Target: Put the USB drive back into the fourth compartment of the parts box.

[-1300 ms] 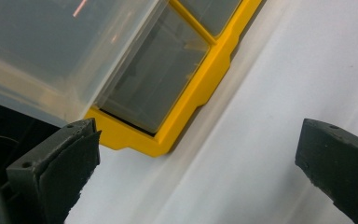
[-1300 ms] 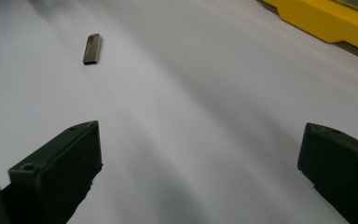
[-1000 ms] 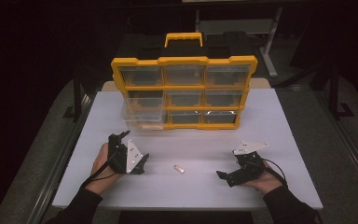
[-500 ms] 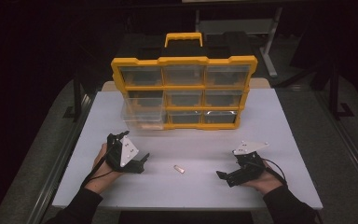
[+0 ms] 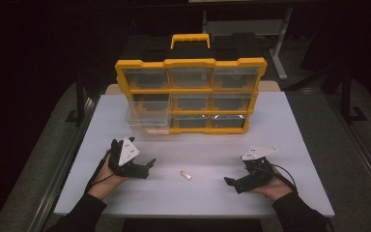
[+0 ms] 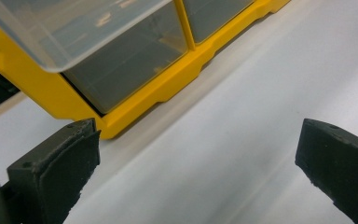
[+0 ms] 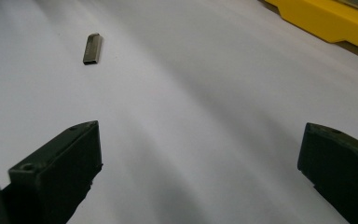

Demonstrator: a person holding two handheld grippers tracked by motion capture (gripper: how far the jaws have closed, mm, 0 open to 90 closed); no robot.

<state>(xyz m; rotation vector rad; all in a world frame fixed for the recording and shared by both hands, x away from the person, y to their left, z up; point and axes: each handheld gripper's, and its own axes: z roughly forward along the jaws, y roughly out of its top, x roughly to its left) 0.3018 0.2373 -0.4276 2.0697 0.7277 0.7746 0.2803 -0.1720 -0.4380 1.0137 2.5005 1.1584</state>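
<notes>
A small flat metal piece [image 5: 185, 175] lies on the white table [image 5: 290, 145] between my two grippers. In the right gripper view the metal piece [image 7: 92, 48] lies ahead and to the left of the jaws. My left gripper [image 5: 147, 166] rests low at the front left, open and empty, with its jaws pointing right. In its own view the left gripper [image 6: 196, 177] faces the yellow drawer organizer [image 6: 158, 88]. My right gripper [image 5: 232, 184] rests at the front right, open and empty, pointing left toward the piece. The jaws of the right gripper [image 7: 198, 177] stand wide apart.
The yellow organizer [image 5: 191, 92] with several clear drawers stands at the back middle of the table. One clear drawer [image 5: 147, 118] at its lower left is pulled out, and the same drawer [image 6: 74, 28] hangs over the left gripper's view. Dark floor surrounds the table.
My left gripper has rolled a little in the hand while staying in about the same spot. The right gripper and the metal piece have not moved.
</notes>
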